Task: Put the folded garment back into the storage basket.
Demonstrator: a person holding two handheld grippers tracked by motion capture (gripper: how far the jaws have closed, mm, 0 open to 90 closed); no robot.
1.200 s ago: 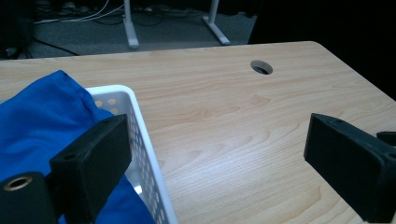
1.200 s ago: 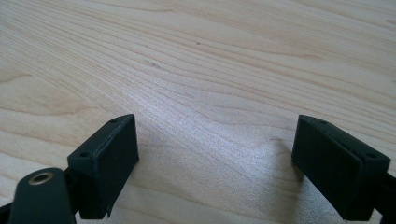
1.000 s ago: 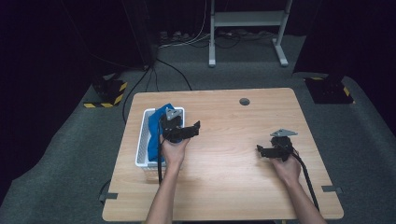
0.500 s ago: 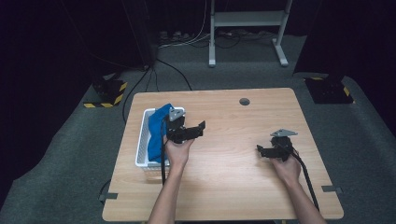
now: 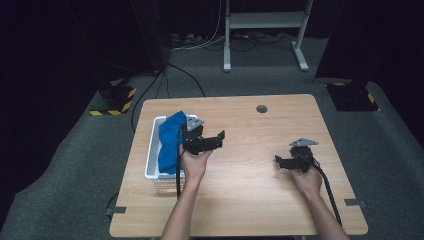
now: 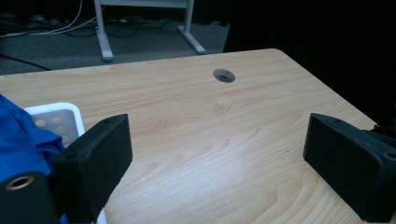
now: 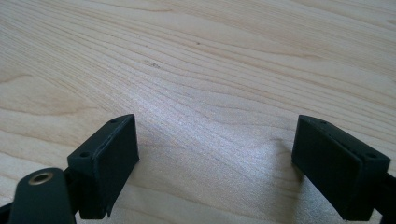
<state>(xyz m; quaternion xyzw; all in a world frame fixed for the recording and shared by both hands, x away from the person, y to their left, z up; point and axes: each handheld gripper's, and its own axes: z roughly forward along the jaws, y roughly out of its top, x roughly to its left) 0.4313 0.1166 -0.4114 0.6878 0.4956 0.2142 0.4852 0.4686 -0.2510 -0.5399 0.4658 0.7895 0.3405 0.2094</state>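
A blue cloth [image 5: 170, 141] lies heaped in a white perforated basket [image 5: 151, 165] at the table's left edge; in the left gripper view the blue cloth [image 6: 21, 140] and a corner of the basket [image 6: 60, 119] sit at lower left. My left gripper [image 5: 216, 141] is held above the table just right of the basket, open, with nothing between its jaws [image 6: 219, 163]. My right gripper [image 5: 280, 162] rests low over the wood at the right, open and holding nothing [image 7: 217, 170].
The wooden table [image 5: 240, 205] has a round cable hole [image 5: 261, 108] near its far edge, the same cable hole [image 6: 224, 75] ahead in the left gripper view. Beyond the table stand a metal frame [image 5: 260, 30], floor cables and two yellow-black striped feet [image 5: 117, 97].
My left gripper has drifted a little to the right, away from the basket. The right gripper has stayed where it was.
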